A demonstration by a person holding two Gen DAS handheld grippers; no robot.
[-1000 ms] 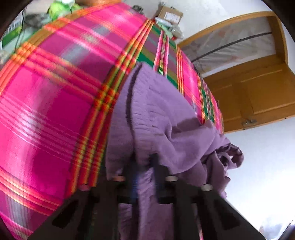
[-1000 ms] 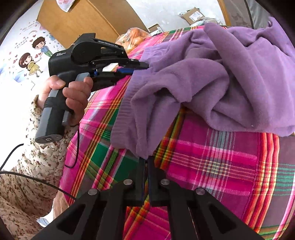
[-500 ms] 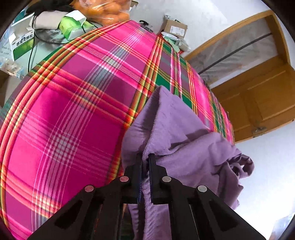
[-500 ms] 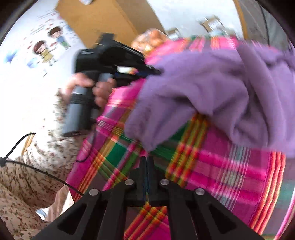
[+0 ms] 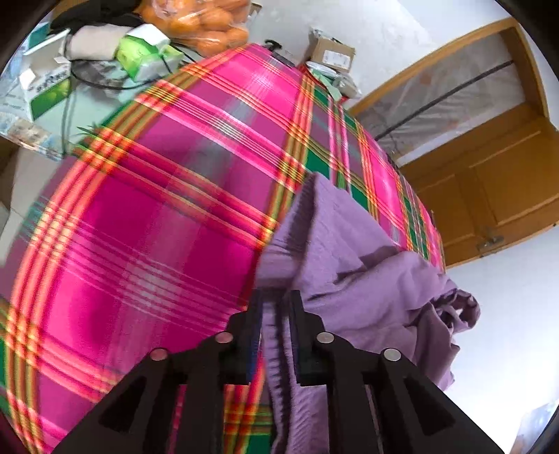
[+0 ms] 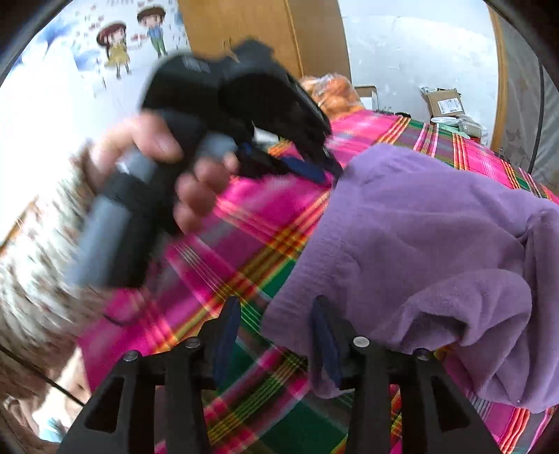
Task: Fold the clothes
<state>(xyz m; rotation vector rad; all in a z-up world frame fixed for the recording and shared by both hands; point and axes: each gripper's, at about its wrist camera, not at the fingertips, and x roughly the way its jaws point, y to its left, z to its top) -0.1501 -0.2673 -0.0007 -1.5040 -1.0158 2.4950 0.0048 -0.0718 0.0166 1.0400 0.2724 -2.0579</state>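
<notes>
Left tongs (image 5: 276,304): narrow gap, ribbed hem of the purple sweater (image 5: 349,265) pinched between the fingers (image 5: 254,314); hem runs back down between both arms of the tool toward 6 o'clock; view blurred but fabric clearly fills the gap.

Right tongs (image 6: 276,314): spread wide; sweater (image 6: 419,244) edge drapes over the right-side finger (image 6: 323,331), a scrap of fabric hangs just below that pad; left-side finger bare over the plaid cloth (image 6: 244,223); nothing clamped between them.

Sweater: bunched heap on the plaid cloth (image 5: 139,227); in the left view it sits from centre to 4 o'clock, folds piled toward the cloth's far edge; in the right view it fills 1 to 5 o'clock.

Hand pose: in the right view the person's left hand (image 6: 164,164) at 10 o'clock wraps the grey handle of the other tool (image 6: 227,115), handle tilted down toward 8 o'clock, tool tip pointing to 3 o'clock and meeting the sweater's near corner; floral sleeve (image 6: 31,272) at 8 o'clock; motion blur on hand and sleeve.

Background, left view: bag of oranges (image 5: 206,24) at 12 o'clock, green packet (image 5: 143,52) at 11, cardboard box (image 5: 332,54) at 1, wooden door (image 5: 489,195) at 3.
</notes>
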